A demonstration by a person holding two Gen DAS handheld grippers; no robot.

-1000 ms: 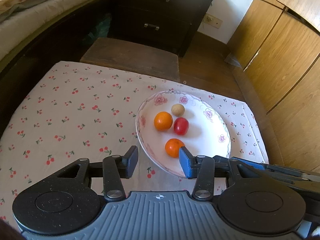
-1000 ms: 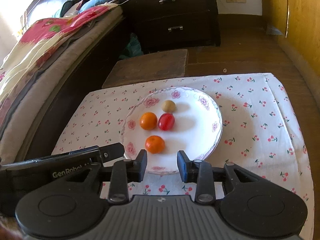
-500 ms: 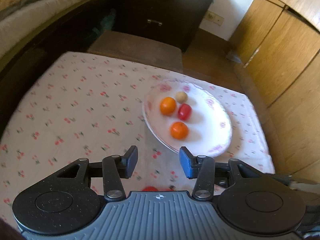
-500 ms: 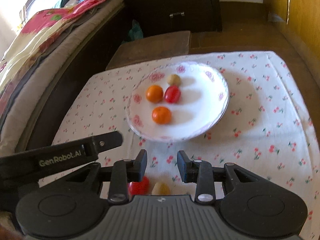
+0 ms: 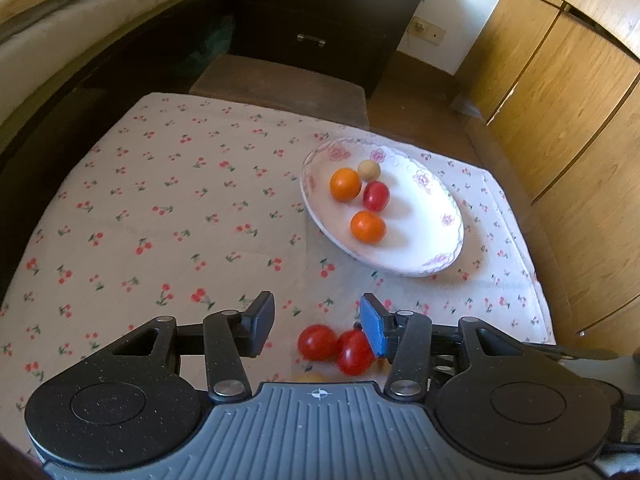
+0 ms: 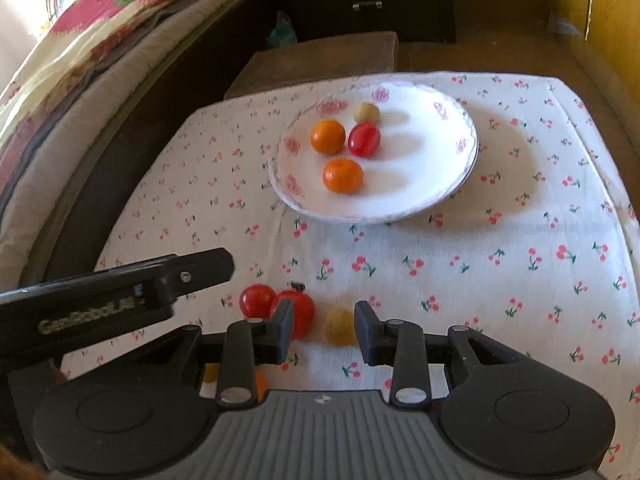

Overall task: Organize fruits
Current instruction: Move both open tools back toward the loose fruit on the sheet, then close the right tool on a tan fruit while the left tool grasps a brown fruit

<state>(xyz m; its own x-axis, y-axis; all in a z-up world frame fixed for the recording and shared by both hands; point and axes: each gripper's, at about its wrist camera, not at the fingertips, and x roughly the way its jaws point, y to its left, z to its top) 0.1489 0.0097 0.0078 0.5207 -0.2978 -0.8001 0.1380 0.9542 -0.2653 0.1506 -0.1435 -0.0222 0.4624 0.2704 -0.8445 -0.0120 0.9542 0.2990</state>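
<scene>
A white flowered plate (image 5: 420, 236) (image 6: 420, 184) holds two oranges (image 5: 345, 184) (image 5: 368, 226), a red tomato (image 5: 376, 195) and a small tan fruit (image 5: 369, 169). Nearer to me, two red tomatoes (image 5: 318, 342) (image 5: 354, 354) lie loose on the cherry-print cloth, under my open left gripper (image 5: 318, 328); nothing is gripped. In the right wrist view the same tomatoes (image 6: 258, 300) (image 6: 302, 312) lie by the left finger of my right gripper (image 6: 325, 330). It stands open over a loose tan fruit (image 6: 338, 326), with a gap at its left finger. An orange fruit (image 6: 260, 384) is mostly hidden under it.
The cloth (image 5: 160, 208) covers a low table. A brown stool (image 5: 280, 84) and a dark drawer chest (image 5: 328, 20) stand beyond it, a bed (image 6: 80, 80) on the left and wooden cupboards (image 5: 560, 100) on the right. A finger of the left gripper (image 6: 192, 272) reaches into the right wrist view.
Both grippers have drawn back from the plate toward the near side of the table. The loose tomatoes and tan fruit have come into view under them. The jaws look the same.
</scene>
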